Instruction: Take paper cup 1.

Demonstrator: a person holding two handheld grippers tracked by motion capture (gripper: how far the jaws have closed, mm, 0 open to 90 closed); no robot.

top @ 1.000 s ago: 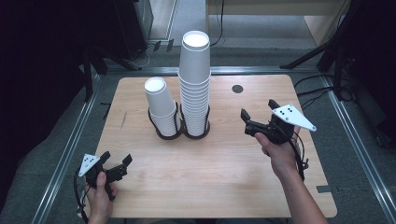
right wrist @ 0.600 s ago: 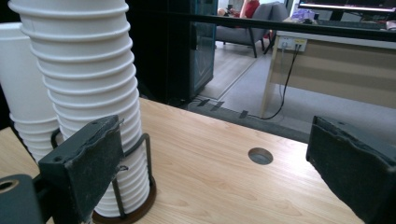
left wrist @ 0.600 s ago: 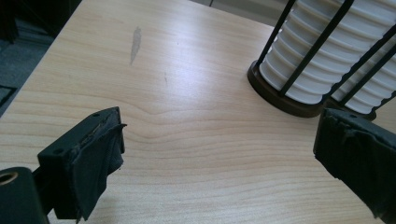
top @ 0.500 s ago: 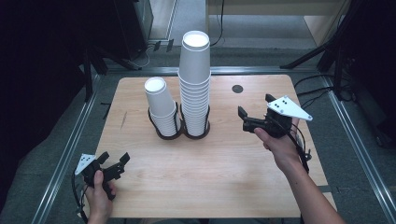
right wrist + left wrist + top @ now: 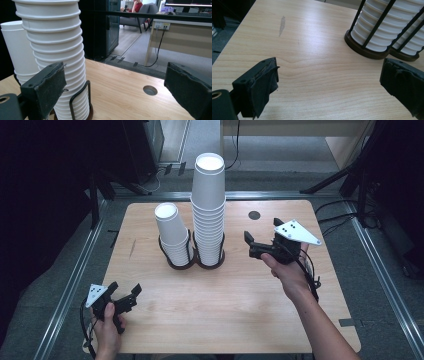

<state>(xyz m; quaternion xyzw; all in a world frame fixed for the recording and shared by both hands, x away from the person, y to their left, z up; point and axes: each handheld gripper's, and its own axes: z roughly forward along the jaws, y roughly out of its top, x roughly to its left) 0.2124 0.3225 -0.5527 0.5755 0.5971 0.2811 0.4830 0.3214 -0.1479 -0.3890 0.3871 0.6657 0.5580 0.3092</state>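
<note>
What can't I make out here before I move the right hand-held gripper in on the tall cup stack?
- Tall cup stack: its top is cut off by the upper edge of the right gripper view.
- Its wire holder: the base is partly hidden by the near jaw there.
- Short cup stack: cut off by the top edge of the left gripper view.
- Cup count: rims too fine in the high view.

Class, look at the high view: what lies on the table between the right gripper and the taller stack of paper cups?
Nothing: in the high view, only bare table separates the right gripper from the taller cup stack.
</note>
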